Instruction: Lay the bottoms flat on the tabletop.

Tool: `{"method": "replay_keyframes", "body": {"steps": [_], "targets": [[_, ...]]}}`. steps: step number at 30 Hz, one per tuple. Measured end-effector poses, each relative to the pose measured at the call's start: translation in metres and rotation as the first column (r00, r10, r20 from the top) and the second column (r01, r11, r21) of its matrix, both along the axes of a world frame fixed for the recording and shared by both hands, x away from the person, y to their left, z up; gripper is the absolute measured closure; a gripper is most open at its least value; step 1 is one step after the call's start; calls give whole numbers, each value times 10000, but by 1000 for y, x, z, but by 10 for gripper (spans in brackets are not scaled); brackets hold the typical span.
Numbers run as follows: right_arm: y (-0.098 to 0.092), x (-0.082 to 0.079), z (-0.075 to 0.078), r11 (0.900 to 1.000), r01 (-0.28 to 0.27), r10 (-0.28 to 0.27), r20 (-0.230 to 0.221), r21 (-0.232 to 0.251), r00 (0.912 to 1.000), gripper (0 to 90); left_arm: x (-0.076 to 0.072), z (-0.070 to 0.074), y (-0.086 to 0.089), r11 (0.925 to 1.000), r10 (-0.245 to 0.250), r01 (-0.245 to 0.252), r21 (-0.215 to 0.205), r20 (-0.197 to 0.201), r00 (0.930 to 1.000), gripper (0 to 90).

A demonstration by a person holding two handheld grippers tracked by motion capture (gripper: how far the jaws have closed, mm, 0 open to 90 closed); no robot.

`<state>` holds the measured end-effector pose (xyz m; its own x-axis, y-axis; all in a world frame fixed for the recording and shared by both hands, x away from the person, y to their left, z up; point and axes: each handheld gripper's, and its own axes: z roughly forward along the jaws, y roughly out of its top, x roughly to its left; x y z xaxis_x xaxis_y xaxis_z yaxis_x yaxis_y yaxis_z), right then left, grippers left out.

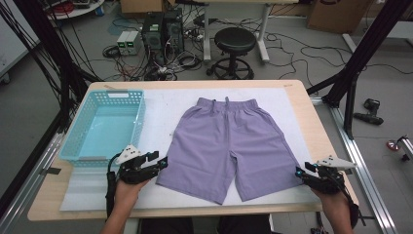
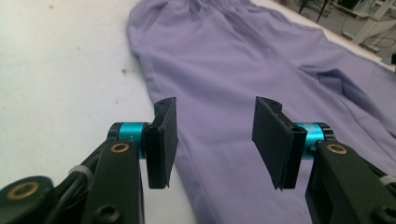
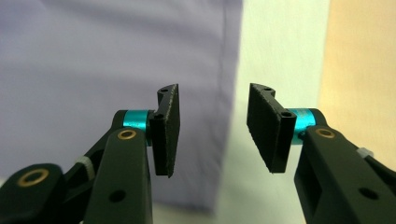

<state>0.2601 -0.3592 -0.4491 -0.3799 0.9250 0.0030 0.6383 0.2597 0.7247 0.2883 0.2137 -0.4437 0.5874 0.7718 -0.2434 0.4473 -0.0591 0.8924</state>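
Note:
A pair of purple shorts lies flat on a white mat, waistband toward the far edge. My left gripper stands open at the near left, its tips just at the outer edge of the shorts' left leg. In the left gripper view the shorts stretch away beyond the open left gripper, with nothing between the pads. My right gripper is open at the near right, beside the right leg's hem. In the right gripper view the side edge of the shorts runs under the gap of the right gripper.
A light blue plastic basket with nothing in it stands on the mat's left side. The wooden table shows bare strips around the mat. Behind the table are a black stool, computer towers and floor cables. Black frame posts flank both sides.

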Motion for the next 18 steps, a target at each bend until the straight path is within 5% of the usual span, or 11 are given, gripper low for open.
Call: {"method": "replay_keyframes", "body": {"steps": [3,5,14,18], "targets": [[-1,-2,-3,9995,-299,297,-327,-62,9990,863,5,4,-3,9999,-79,80,-61,145,9999,507],[0,-3,-1,9990,-410,400,-492,-202,9980,888,10,6,-5,9999,-91,92,-46,235,9997,511],[-8,-24,1,9979,-629,617,-652,-155,9960,890,17,10,-13,9998,-186,189,-46,439,9989,511],[-7,-24,8,9983,-518,525,-282,249,9982,695,14,13,-13,9995,-263,273,-154,606,9978,508]]}}
